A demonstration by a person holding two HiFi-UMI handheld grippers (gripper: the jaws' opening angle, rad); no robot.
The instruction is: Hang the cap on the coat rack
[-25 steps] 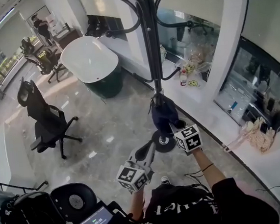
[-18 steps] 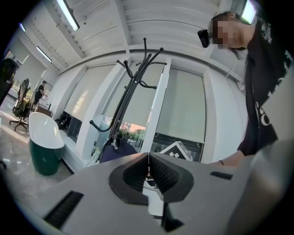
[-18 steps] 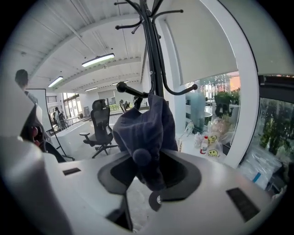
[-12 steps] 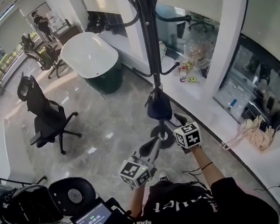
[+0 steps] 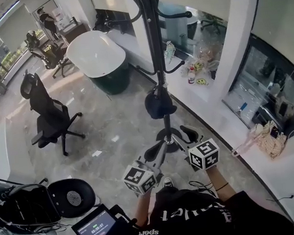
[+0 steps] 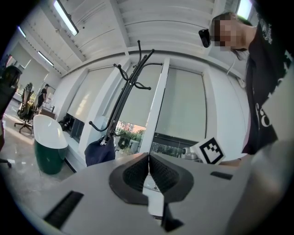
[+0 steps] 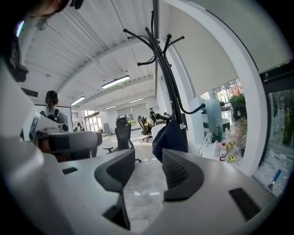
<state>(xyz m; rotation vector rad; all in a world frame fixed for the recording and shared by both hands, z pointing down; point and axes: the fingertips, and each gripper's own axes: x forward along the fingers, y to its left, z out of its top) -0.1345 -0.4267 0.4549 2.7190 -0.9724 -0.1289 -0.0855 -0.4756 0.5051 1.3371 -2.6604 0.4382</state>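
**Two grippers low, cap on the rack**

Two grippers sit near the bottom of the head view, both well apart from the cap (image 5: 159, 104). The dark cap hangs against the pole of the black coat rack (image 5: 153, 46), partway up, below a pair of curved hooks. The hook that carries it is covered by the cap itself and cannot be made out.

The left gripper (image 5: 154, 152) has its fingers (image 6: 133, 172) pressed together with nothing between them. The right gripper (image 5: 186, 136) has its fingers (image 7: 181, 172) spread wide and bare; only grey floor (image 5: 112, 128) shows through the gap.

The rack's top is cut off by the upper edge of the head view, and its round base is partly hidden behind the right gripper. Both hands are hidden behind the marker cubes. In the right gripper view the cap (image 7: 170, 137) covers part of the pole.
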